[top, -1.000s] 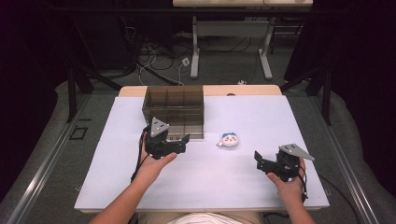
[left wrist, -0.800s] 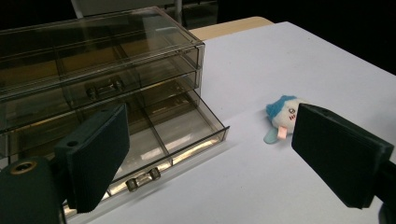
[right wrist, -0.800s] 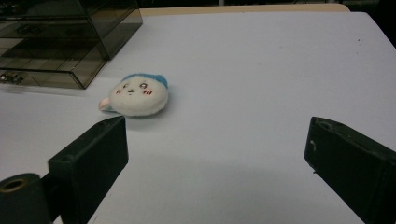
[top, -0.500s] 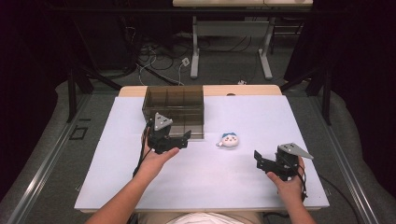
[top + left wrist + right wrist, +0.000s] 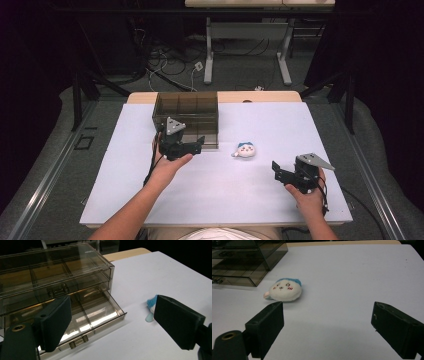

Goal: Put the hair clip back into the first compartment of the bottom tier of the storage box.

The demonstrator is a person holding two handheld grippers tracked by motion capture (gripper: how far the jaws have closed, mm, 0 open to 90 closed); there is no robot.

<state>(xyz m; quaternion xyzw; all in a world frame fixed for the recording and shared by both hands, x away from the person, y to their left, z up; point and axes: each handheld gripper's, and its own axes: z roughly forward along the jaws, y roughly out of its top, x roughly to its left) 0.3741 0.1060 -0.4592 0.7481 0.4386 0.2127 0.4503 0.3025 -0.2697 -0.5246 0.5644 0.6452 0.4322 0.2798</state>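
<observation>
- Since the frame a second ago, I see the left claw [image 5: 200, 143] has travelled up the bench [image 5: 125, 200] toward the smoked-plastic drawer box [image 5: 186, 106]; it now sits just in front of the box's lower front edge. The right claw [image 5: 276, 170] has kept its place near the right front of the bench, and the plush toy [image 5: 245, 149] lies where it lay before.
- Left claw, left gripper view: both black jaws stand wide apart with nothing between them. Behind the left jaw is the drawer box [image 5: 55, 277]; its bottom drawer [image 5: 95, 315] is pulled partly out, its divided interior looks empty, and a small metal handle [image 5: 78, 342] shows on its front. The drawer above it is pushed in.
- Right claw, right gripper view: jaws likewise spread wide, empty, hovering low over the white bench surface [image 5: 362, 277].
- Plush toy [image 5: 284, 290]: a small round white face with a blue top, lying on the bench surface beside the open drawer [image 5: 234, 275] but apart from it. It rests between the two claws, nearer the drawer box, touched by neither.
- In the left gripper view a blue-and-white edge of the toy [image 5: 151, 308] shows just left of the right-hand jaw.
- A hand [image 5: 170, 167] holds the left gripper; another hand [image 5: 306, 200] holds the right.
</observation>
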